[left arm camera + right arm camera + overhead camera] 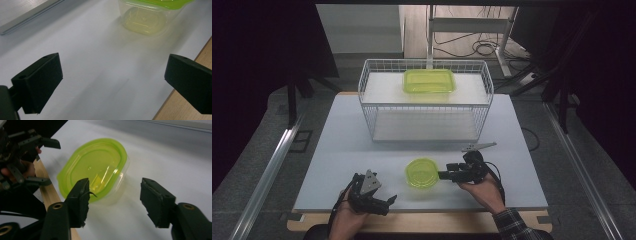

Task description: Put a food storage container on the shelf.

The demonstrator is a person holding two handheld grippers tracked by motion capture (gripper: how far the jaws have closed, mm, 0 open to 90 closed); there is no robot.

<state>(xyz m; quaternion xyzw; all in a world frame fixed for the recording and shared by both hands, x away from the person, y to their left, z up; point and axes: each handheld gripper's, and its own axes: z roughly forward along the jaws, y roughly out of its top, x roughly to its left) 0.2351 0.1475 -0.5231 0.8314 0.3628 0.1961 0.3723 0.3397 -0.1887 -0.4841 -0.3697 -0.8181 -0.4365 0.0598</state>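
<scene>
A pale grey surface (337,165) fills the middle of the high view, with a strip of wood along its near edge. At its far end stands a white wire basket (377,107), and a rectangular green-lidded container (429,81) rests inside it on the upper level.

Nearer the person, a small oval container (422,172) with a clear body and a bright green lid sits on the surface, between the two hands. In the right gripper view the container (95,167) lies ahead of the jaws, upright with the lid on top.

The right claw (443,175) lies level and points at the oval container from the right, its tips just beside the rim. In the right gripper view this claw (115,195) is released, partway apart; one jaw overlaps the lid's edge, but whether it touches cannot be told.

The left claw (389,201) rests near the front edge, apart from the container. In the left gripper view, the left claw (112,75) is spread wide, with bare surface between the jaws and the container (145,20) farther ahead.
</scene>
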